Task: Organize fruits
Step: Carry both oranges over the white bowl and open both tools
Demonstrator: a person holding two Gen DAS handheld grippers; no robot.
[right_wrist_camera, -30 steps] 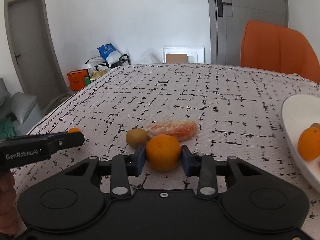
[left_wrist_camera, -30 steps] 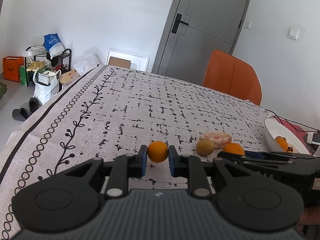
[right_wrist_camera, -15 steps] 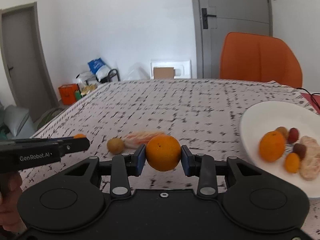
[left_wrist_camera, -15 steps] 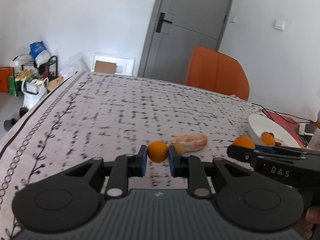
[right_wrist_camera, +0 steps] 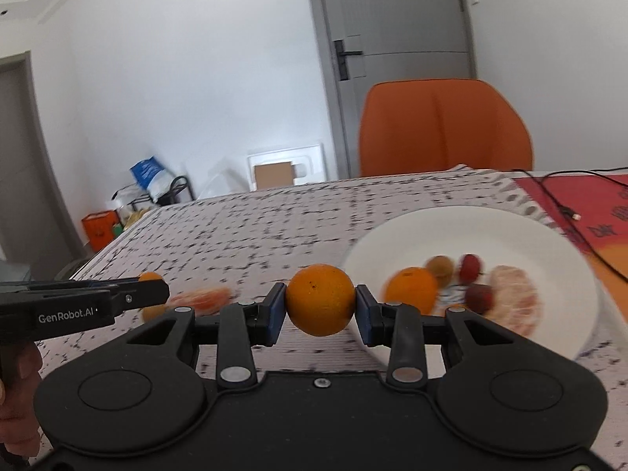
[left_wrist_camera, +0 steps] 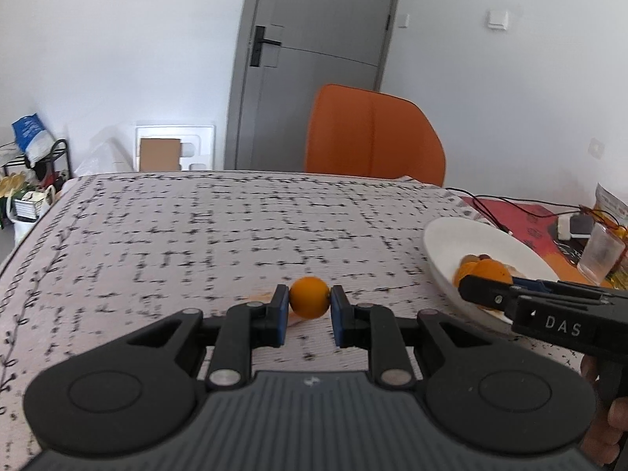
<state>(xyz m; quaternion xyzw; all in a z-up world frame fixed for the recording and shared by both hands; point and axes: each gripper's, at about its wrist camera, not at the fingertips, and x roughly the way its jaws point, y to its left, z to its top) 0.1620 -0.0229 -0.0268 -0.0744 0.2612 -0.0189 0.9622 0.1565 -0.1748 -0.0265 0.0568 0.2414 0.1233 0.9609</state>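
**Item 1 — your left tongs (left_wrist_camera: 310, 303).** Clamped on a small orange (left_wrist_camera: 309, 297), blue pads on either side. A second ago this fruit hung over the middle of the tabletop (left_wrist_camera: 235, 227) with the loose fruit just beyond it; now the white plate (left_wrist_camera: 451, 235) stands at the right of this view, much closer. Fruit is round, smooth, bright orange, clear of the cloth.

**Item 2 — your right tongs (right_wrist_camera: 320, 301).** Clamped on a large orange (right_wrist_camera: 320, 300), wider than the left one, skin finely pitted with a dark speck or two. A second ago only the plate's rim showed at the right edge; now the plate (right_wrist_camera: 510, 227) fills the right half, just beyond the fruit. From the left view these tongs (left_wrist_camera: 486, 294) reach over the plate's near rim.

**Item 3 — plate contents.** One orange (right_wrist_camera: 410, 290), a brownish round fruit (right_wrist_camera: 439, 266), two red fruits, a peeled segmented piece (right_wrist_camera: 510, 298); blurred, so count is approximate.

**Item 4 — left on the tabletop.** A peeled piece (right_wrist_camera: 204, 299), behind your left tongs in the right view.

**Reading.** You have carried both oranges toward the plate; the pick-up is done, the set-down is not. The right fruit looks nearer to release than the left.
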